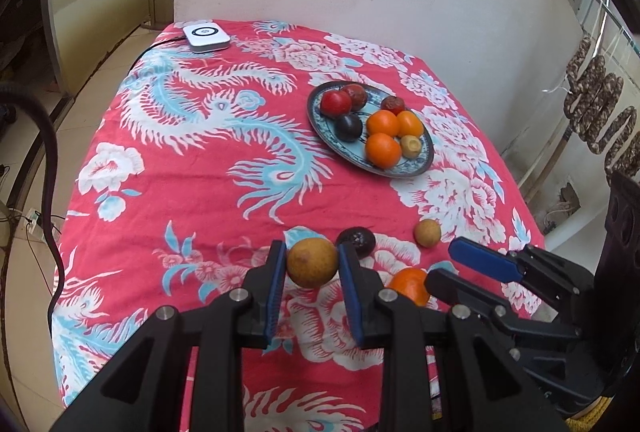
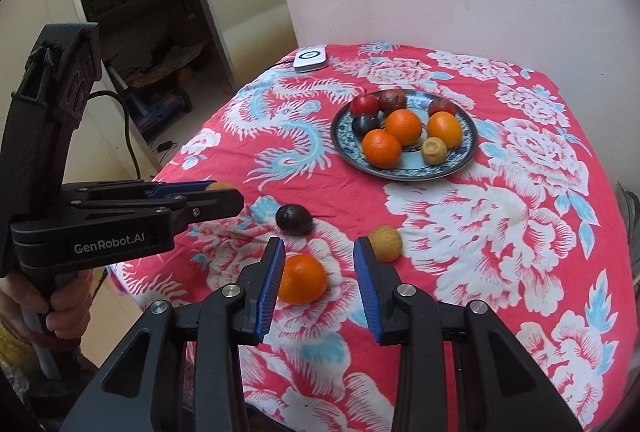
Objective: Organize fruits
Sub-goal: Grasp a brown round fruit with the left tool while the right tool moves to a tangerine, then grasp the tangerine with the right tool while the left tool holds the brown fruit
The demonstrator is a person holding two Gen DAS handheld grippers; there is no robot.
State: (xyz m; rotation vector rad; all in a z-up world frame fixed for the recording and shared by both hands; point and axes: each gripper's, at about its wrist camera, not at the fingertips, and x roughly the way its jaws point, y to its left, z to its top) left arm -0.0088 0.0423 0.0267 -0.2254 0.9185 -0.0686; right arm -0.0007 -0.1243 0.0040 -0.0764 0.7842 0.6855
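While your left gripper [image 1: 313,264] clamps the round tan fruit [image 1: 312,262] across its middle, squeeze lightly; it likely bruises, right gripper [image 2: 319,274] apart

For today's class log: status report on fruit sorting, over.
Left gripper shut on round tan fruit. Right gripper open over orange. Patterned blue plate path unobstructed.
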